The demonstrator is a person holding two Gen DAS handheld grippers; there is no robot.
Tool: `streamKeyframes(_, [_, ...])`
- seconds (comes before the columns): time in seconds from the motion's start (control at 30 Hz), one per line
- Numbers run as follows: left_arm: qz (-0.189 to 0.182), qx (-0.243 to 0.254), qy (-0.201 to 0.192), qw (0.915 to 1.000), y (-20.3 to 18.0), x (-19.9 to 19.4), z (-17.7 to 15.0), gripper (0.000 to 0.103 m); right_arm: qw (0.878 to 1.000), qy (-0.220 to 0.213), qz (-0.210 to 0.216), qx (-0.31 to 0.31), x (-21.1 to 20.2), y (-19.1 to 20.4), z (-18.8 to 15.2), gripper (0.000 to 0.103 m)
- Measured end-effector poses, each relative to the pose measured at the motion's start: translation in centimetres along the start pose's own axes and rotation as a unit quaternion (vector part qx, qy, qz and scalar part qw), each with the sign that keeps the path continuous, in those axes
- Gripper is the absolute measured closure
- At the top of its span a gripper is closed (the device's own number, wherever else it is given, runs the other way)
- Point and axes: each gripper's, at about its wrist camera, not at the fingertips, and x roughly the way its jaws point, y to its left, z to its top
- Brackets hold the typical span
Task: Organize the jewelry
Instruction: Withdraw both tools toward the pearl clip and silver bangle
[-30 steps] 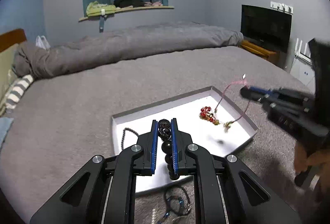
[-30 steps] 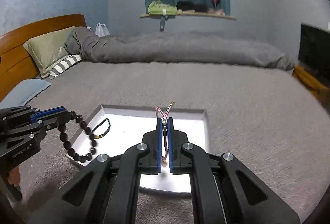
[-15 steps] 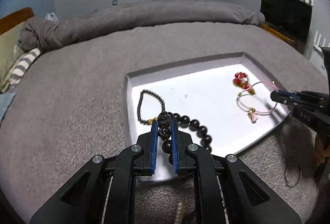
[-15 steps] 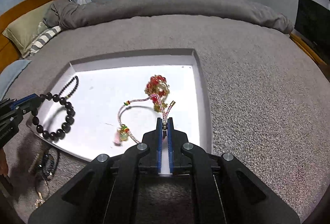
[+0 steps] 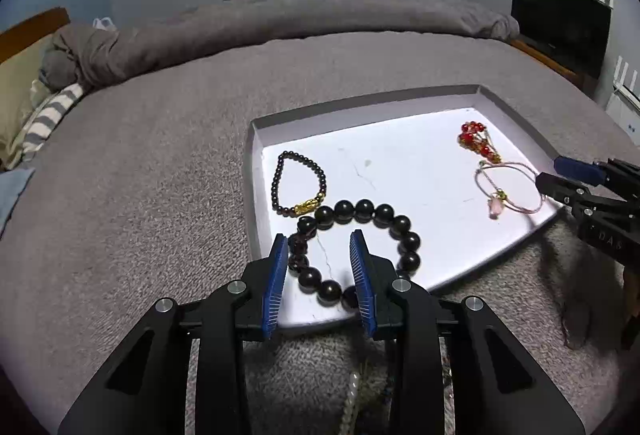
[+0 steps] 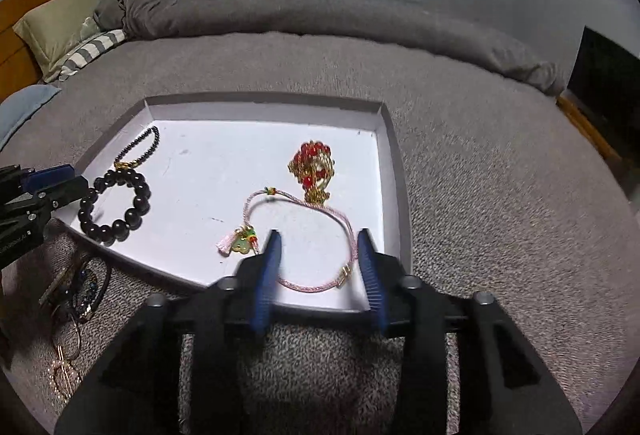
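A white tray lies on the grey bed. My left gripper is open over its near edge, with a large dark bead bracelet lying loose between the fingers. A small black bead bracelet with a gold charm lies beside it. My right gripper is open over the tray, with a pink cord bracelet lying loose under it. A red bead piece lies just beyond. The large dark bracelet shows at the left.
More jewelry lies tangled on the grey blanket in front of the tray's left corner. Pillows and a rolled duvet lie at the far side. A TV stands at the right.
Both grippers lowered their bracelets into the tray, then opened. The dark bead bracelet and the pink cord bracelet now lie loose on the tray.
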Motion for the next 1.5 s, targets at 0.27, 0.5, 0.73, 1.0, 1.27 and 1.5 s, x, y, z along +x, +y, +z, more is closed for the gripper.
streamKeyframes(0.27, [0.013, 0.006, -0.032, 0.9994, -1.7, -4.3, -2.2, 0.035, 0.999, -0.035, -0.001, -0.003, -4.1, 0.8, -1.8, 0.047])
streamKeyframes(0.5, [0.016, 0.004, -0.044, 0.9989, -3.4, -7.1, -5.5, 0.025, 0.998, -0.058, 0.003, 0.002, -8.0, 1.3, -3.8, 0.035])
streamKeyframes(0.73, [0.008, -0.022, -0.041, 0.9989, -3.5, -8.5, -8.8, 0.018, 0.998, -0.065, 0.011, 0.019, -9.7, 1.2, -5.4, 0.023])
streamKeyframes(1.0, [0.011, -0.014, -0.053, 0.9985, -3.9, -8.9, -10.6, 0.015, 0.996, -0.065, 0.025, 0.048, -9.8, 0.0, -7.6, 0.005])
streamKeyframes(1.27, [-0.011, 0.006, -0.045, 0.9989, -4.4, -8.2, -11.5, 0.015, 0.997, -0.062, 0.025, 0.049, -9.9, -1.6, -8.4, 0.005])
streamKeyframes(1.5, [-0.053, 0.052, -0.027, 0.9968, -5.9, -8.4, -13.0, 0.015, 0.998, -0.037, 0.038, 0.019, -9.3, -1.4, -9.4, 0.005])
